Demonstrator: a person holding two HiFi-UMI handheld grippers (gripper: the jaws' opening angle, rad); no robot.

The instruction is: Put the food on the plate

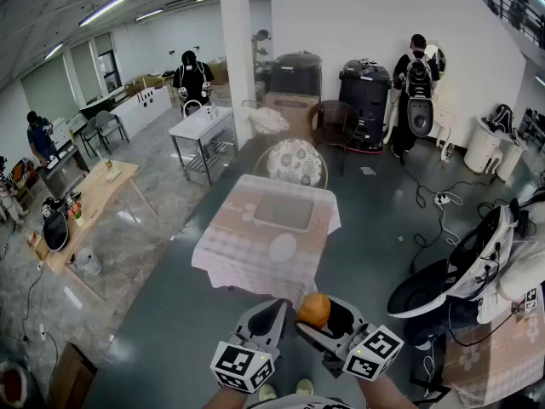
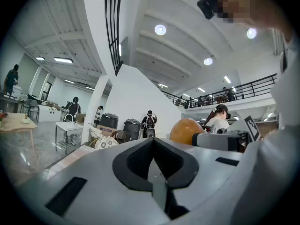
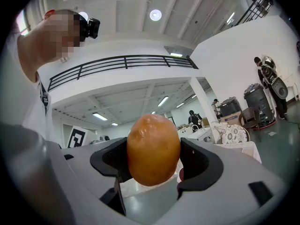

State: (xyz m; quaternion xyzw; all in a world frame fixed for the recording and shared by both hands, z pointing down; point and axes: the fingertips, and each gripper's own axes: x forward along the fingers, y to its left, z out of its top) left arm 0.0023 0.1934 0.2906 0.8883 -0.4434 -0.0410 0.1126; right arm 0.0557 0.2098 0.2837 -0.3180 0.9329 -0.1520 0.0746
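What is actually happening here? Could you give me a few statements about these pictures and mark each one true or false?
1. The right gripper is clamped on a rounded piece of orange food. True.
2. The left gripper carries a second piece of food. False: its jaws are together with nothing between them.
3. The orange food already lies on the plate. False: it is in the right gripper, and the white plate on the table looks bare.
4. The table has a checked cloth over it. True.
5. Nobody else is in the room. False: several people stand in the background, one of them by the far wall.
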